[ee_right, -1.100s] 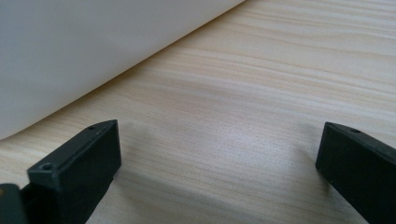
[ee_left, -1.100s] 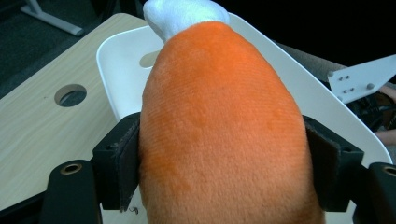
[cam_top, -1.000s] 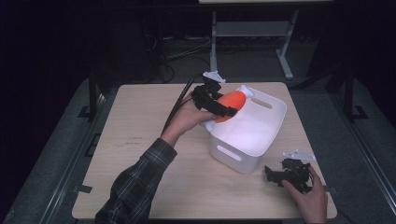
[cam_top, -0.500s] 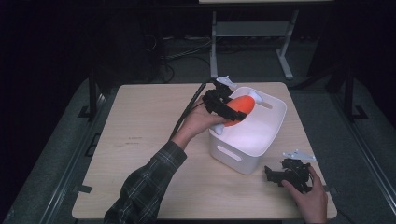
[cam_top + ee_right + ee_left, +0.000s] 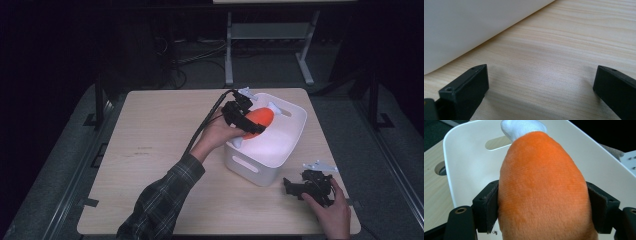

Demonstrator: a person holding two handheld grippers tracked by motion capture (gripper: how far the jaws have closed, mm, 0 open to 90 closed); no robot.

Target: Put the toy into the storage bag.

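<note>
Left arm: we see the plaid sleeve (image 5: 165, 192) run up from the bottom edge of the high view, slanting right and away, with the forearm stretched out above the desk (image 5: 150, 150).
Left hand: we find the left hand (image 5: 216, 134) wrapped around its tool just at the near-left rim of the bin, the wrist bent toward the bin.
Left tongs: we see the left tongs (image 5: 245, 122) clamped on the orange plush toy, both pads pressing into its sides in the left gripper view.
Toy: we place the orange plush toy (image 5: 541, 187) in the air over the open white bin (image 5: 280, 145), its white tip pointing toward the far wall with the handle slot.
Right hand: we see the right hand (image 5: 332, 212) low at the near right corner of the desk, well apart from the toy.
Right tongs: we find the right tongs (image 5: 541, 82) spread wide with nothing between them, resting just above the wood and facing the bin's outer wall.
</note>
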